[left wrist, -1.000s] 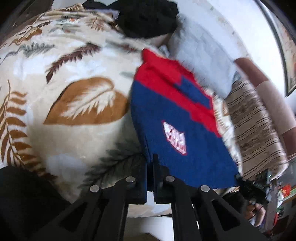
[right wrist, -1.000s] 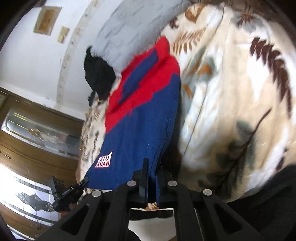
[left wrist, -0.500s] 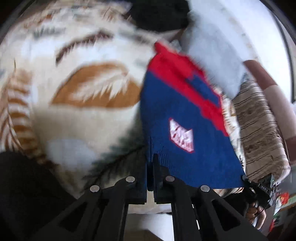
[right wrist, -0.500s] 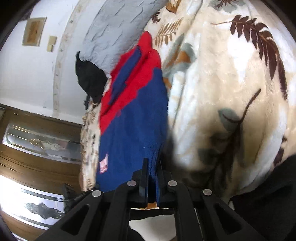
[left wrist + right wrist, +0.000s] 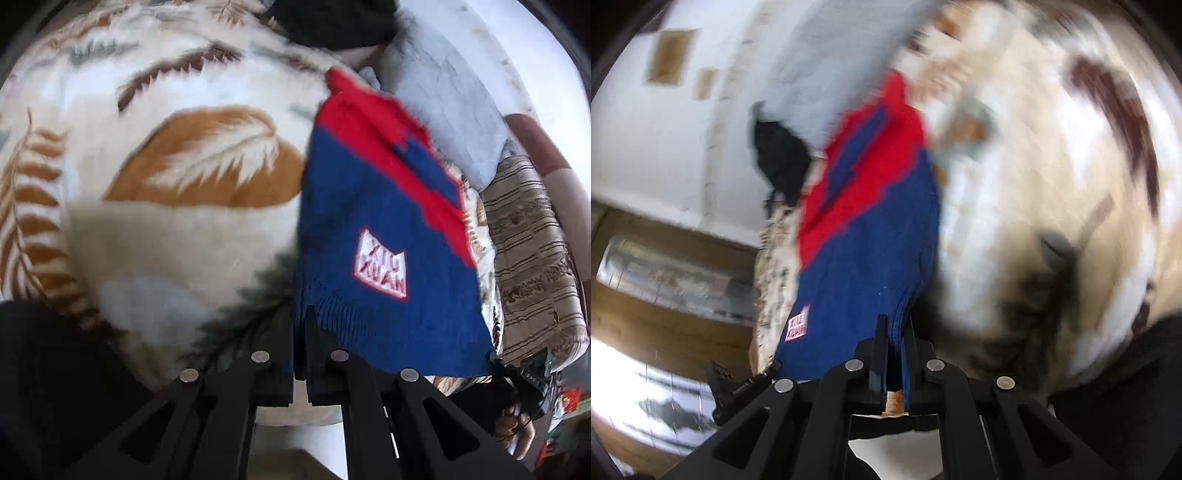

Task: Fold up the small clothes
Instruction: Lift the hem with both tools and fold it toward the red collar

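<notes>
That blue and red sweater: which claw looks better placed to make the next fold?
Neither clearly. The left claw and the right claw each pinch a bottom corner of the sweater, so both would probably carry that edge over the leaf-print blanket together.

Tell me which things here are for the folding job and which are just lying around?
For the job:
- blue and red knit sweater
- left gripper, shut on its hem
- right gripper, shut on its hem

Just lying about:
- leaf-print blanket
- grey garment
- black garment
- striped brown cloth
</notes>
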A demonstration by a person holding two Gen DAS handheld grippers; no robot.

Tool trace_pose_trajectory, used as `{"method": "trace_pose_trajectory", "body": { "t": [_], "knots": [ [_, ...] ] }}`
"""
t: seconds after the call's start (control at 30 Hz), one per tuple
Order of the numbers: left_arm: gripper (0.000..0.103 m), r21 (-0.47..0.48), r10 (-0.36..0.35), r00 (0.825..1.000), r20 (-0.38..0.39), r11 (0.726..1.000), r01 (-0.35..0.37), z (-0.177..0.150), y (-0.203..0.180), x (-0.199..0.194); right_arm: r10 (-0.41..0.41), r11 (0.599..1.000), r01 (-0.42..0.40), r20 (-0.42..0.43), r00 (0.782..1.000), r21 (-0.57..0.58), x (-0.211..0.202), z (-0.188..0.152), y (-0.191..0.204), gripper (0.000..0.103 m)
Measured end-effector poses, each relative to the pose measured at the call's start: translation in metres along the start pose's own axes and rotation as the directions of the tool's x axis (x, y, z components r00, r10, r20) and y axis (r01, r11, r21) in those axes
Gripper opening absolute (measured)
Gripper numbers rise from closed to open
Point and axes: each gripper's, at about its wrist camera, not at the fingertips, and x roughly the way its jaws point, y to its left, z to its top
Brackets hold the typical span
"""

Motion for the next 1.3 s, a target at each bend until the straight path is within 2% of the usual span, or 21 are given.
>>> {"method": "trace_pose_trajectory", "body": {
  "t": [0.03,0.1,0.17,0.2,0.23,0.33,0.43,0.5,0.6,0.7,0.73,0.77,0.8,0.83,0.87,0.9,0.97,1.03,1.1,1.2,1.3],
  "knots": [
    [0.004,0.026,-0.018,0.999,0.035,1.000,0.017,0.001,-0.007,-0.011,0.020,1.000,-0.019,0.012,1.000,-0.016,-0.004,0.000,0.006,0.006],
    [0.004,0.072,-0.001,0.998,0.060,0.997,-0.004,0.006,-0.018,-0.018,0.035,0.997,-0.033,0.036,0.999,-0.068,-0.013,0.001,0.020,0.006],
    [0.004,0.035,0.032,0.999,-0.003,0.999,-0.032,0.010,-0.006,-0.001,0.007,0.996,-0.003,0.037,0.999,-0.091,-0.012,0.006,0.023,0.006],
    [0.004,-0.016,0.032,0.998,-0.061,0.999,-0.033,0.011,0.005,0.010,-0.011,0.997,0.013,0.019,1.000,-0.071,-0.006,0.008,0.016,0.006],
    [0.004,-0.030,0.029,0.997,-0.075,0.999,-0.031,0.012,0.008,0.011,-0.029,0.999,0.029,-0.004,1.000,-0.040,0.000,0.010,0.009,0.006],
    [0.004,0.024,-0.003,1.000,-0.017,1.000,0.004,0.032,-0.013,-0.002,-0.027,0.999,0.025,-0.042,0.999,-0.039,0.009,0.014,0.011,0.006],
    [0.004,0.101,-0.066,0.997,0.050,0.993,0.060,0.086,-0.042,-0.013,0.035,0.996,-0.037,-0.032,0.999,-0.080,0.007,0.045,0.036,0.006],
    [0.004,0.141,-0.103,0.989,0.105,0.986,0.088,0.137,-0.068,-0.009,0.086,0.987,-0.085,0.002,0.996,-0.136,0.008,0.091,0.064,0.006],
    [0.004,0.183,-0.117,0.971,0.208,0.980,0.079,0.217,-0.100,0.012,0.164,0.971,-0.143,0.099,0.982,-0.190,0.013,0.167,0.098,0.006],
    [0.007,0.155,-0.127,0.956,0.265,0.984,0.088,0.286,-0.113,0.056,0.200,0.967,-0.162,0.193,0.961,-0.196,0.041,0.254,0.116,0.009],
    [0.010,0.142,-0.127,0.959,0.253,0.985,0.094,0.299,-0.111,0.077,0.205,0.963,-0.164,0.186,0.961,-0.216,0.063,0.286,0.118,0.010],
    [0.031,0.145,-0.093,0.968,0.231,0.988,0.060,0.314,-0.109,0.103,0.189,0.965,-0.150,0.175,0.966,-0.214,0.084,0.303,0.116,0.015],
    [0.057,0.117,-0.014,0.975,0.220,0.993,-0.012,0.324,-0.104,0.132,0.136,0.975,-0.102,0.167,0.977,-0.198,0.105,0.317,0.109,0.027],
    [0.067,0.098,0.052,0.976,0.209,0.992,-0.074,0.328,-0.097,0.151,0.036,0.986,-0.009,0.165,0.986,-0.165,0.129,0.328,0.095,0.069],
    [0.069,0.106,0.116,0.976,0.182,0.985,-0.137,0.331,-0.091,0.173,-0.020,0.989,0.045,0.170,0.985,-0.140,0.144,0.331,0.082,0.086],
    [0.069,0.099,0.174,0.974,0.142,0.977,-0.189,0.332,-0.079,0.190,-0.036,0.989,0.060,0.177,0.983,-0.132,0.149,0.331,0.075,0.089],
    [0.069,0.083,0.152,0.977,0.150,0.983,-0.165,0.324,-0.064,0.189,-0.036,0.990,0.066,0.235,0.971,-0.122,0.143,0.318,0.060,0.089],
    [0.069,0.084,0.149,0.972,0.184,0.982,-0.166,0.312,-0.053,0.176,-0.042,0.981,0.085,0.238,0.970,-0.174,0.137,0.302,0.059,0.089],
    [0.069,0.125,0.109,0.979,0.173,0.983,-0.131,0.294,-0.050,0.161,-0.082,0.960,0.130,0.196,0.977,-0.247,0.137,0.292,0.060,0.089],
    [0.070,0.205,0.039,0.995,0.089,0.977,-0.056,0.265,-0.058,0.159,-0.140,0.933,0.157,0.076,0.987,-0.325,0.151,0.277,0.060,0.089],
    [0.071,0.251,0.074,0.997,-0.007,0.965,-0.070,0.243,-0.066,0.183,-0.182,0.917,0.157,-0.033,0.983,-0.367,0.181,0.265,0.067,0.084]
  ]
}}
